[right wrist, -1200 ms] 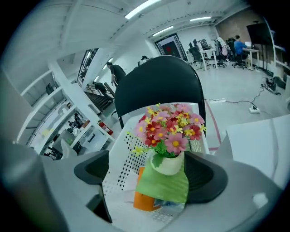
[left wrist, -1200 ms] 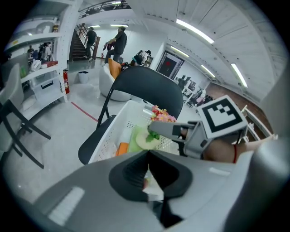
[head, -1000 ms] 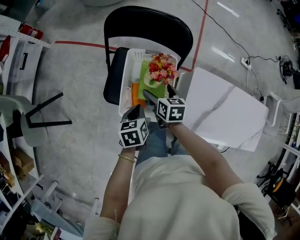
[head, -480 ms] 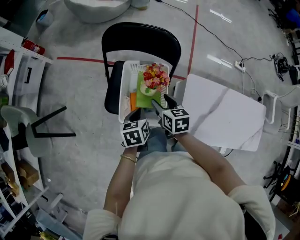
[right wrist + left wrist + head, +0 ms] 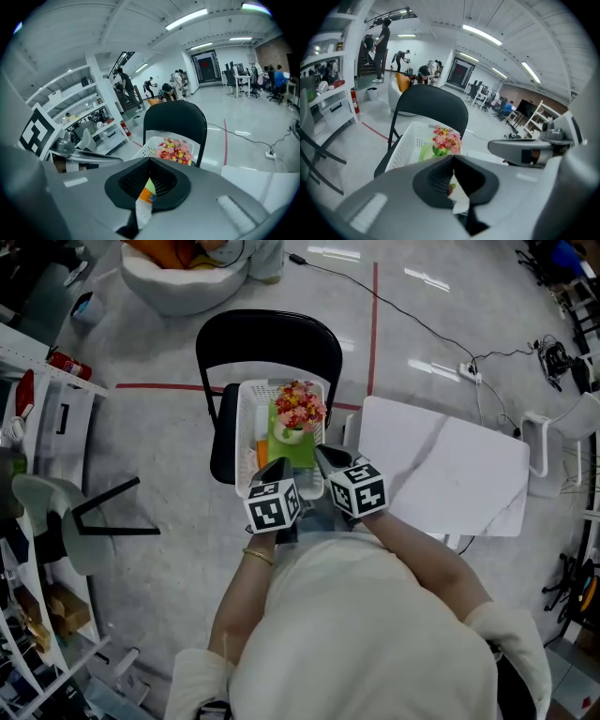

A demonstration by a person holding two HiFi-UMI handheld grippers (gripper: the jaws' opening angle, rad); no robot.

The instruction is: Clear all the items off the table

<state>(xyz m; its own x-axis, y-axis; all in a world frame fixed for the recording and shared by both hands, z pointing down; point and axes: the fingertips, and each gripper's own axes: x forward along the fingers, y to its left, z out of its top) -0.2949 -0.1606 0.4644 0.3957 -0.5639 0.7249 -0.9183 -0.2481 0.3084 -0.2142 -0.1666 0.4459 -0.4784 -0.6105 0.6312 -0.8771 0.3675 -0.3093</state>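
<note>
So both claws are empty right now. The left gripper (image 5: 278,466) is fully closed, tips meeting with nothing between them. The right gripper (image 5: 324,455) has just snapped its jaws together too, and its own view shows only a sliver of the stuff below through the gap, nothing pinched. Both hover just above the near end of the white plastic basket (image 5: 246,427), which sits on the seat of a black folding chair (image 5: 267,338).

The goods are all in that basket: a small flower pot (image 5: 298,410) with red, pink and yellow blossoms, sitting on a flat green piece (image 5: 302,452), plus an orange piece (image 5: 262,442) along the left wall. Can't tell what those two actually are. The white table (image 5: 441,470) to the right shows nothing on top from the head view, so my guess is the clearing is basically done.

If anyone has to move the flowers again: they look fake and light, probably top-heavy, and the blooms are soft and would just squash or slip. I'd pinch the pot's rim or body, not the bouquet. The basket itself looks like stiff, light, perforated plastic, so the rim is the obvious spot to grab, ideally one claw on each side so it doesn't tip.
</note>
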